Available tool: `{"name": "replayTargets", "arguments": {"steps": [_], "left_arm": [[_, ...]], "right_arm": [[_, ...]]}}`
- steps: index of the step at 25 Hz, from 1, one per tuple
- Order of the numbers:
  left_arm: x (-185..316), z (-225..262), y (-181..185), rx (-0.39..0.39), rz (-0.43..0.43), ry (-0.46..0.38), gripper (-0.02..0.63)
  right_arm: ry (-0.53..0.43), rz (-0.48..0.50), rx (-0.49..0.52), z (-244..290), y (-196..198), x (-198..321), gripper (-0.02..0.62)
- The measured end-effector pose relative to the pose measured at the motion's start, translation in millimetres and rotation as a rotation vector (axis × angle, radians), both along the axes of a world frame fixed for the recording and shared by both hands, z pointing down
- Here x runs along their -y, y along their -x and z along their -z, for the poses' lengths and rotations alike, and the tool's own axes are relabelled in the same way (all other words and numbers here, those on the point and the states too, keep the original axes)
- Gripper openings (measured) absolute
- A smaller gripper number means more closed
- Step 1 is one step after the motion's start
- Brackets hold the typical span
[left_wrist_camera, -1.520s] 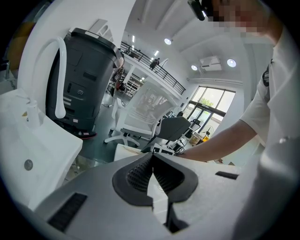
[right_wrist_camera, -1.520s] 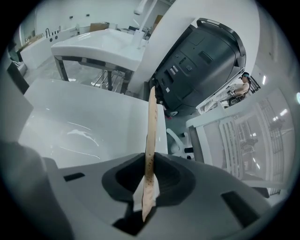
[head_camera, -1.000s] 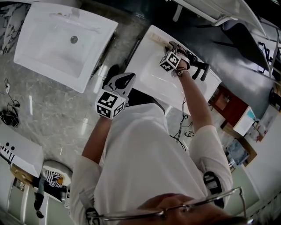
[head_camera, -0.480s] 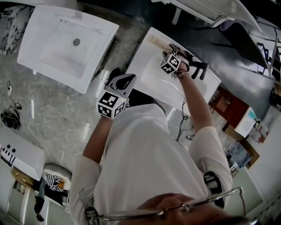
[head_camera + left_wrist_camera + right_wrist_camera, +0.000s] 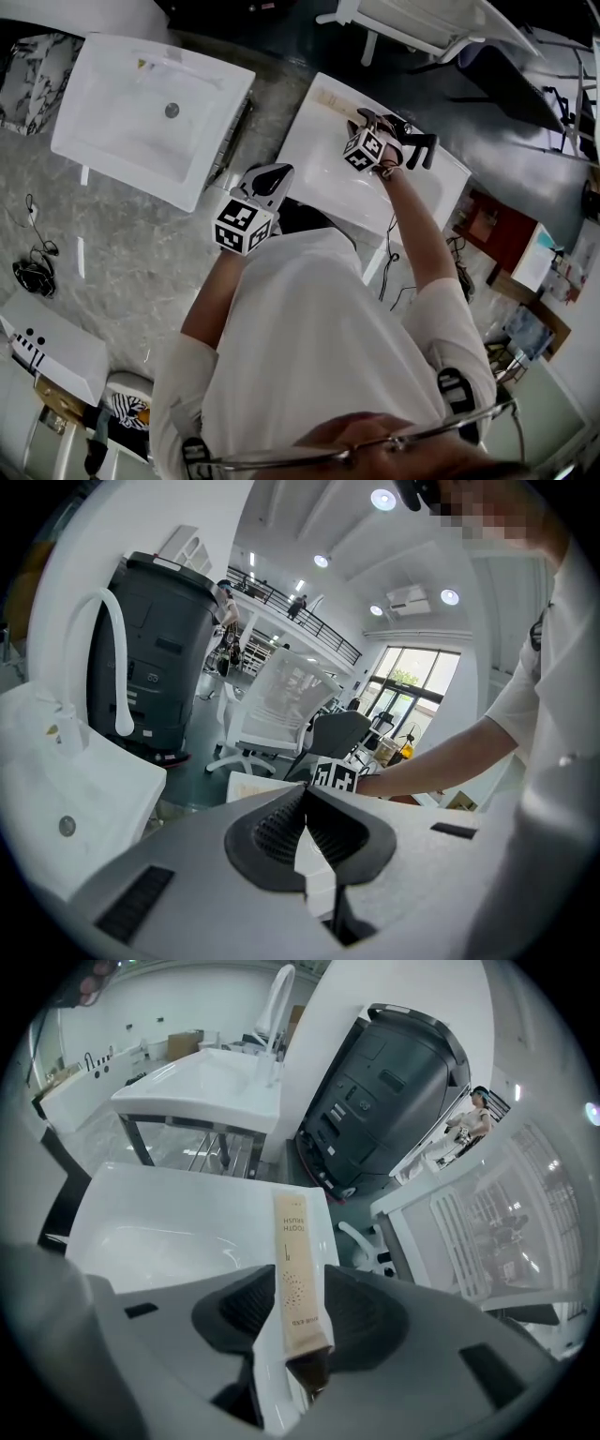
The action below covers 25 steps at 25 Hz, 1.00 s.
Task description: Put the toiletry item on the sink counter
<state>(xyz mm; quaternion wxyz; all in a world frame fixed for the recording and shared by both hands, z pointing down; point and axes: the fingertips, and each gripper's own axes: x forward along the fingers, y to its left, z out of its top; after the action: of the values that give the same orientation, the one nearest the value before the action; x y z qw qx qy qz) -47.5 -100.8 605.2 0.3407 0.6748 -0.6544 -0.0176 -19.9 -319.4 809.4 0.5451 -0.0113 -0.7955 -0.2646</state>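
Toothbrush box (image 5: pixel 294 1269), flat along sink counter (image 5: pixel 169 1194) edge

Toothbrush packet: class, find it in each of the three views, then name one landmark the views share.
Head view: toothbrush packet upper centre, on the white sink rim.
Left gripper view: too small to tell.
Right gripper view: centre, lying on the rim.
Shared landmark: that white sink.
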Motion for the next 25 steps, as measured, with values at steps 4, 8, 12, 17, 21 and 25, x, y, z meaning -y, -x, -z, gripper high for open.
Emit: {"name": "replayTargets", "arguments": {"steps": [4, 8, 12, 17, 21, 25], "left_arm": [[2, 7, 3, 0.016, -0.022, -0.012, 0.005], [6, 15, 6, 0.027, -0.043, -0.030, 0.005], [10, 23, 8, 0.037, -0.064, -0.047, 0.005], [11, 29, 9, 0.042, -0.089, -0.059, 0.005], [10, 32, 13, 0.044, -0.108, -0.062, 0.005], [10, 35, 18, 0.053, -0.135, -0.066, 0.005]], "right_arm": [[0.007, -0.050, 0.053, 24, -3, 0, 0.150], [-0.006, -0.086, 0.112, 51, -6, 0, 0.115], [-0.009, -0.118, 0.156, 74, -10, -3, 0.095], [-0.003, -0.177, 0.221, 100, -16, -9, 0.071], [0.039, -0.272, 0.313, 126, -22, -18, 0.052], [0.046, -0.319, 0.378, 149, -28, -29, 0.031]]}}
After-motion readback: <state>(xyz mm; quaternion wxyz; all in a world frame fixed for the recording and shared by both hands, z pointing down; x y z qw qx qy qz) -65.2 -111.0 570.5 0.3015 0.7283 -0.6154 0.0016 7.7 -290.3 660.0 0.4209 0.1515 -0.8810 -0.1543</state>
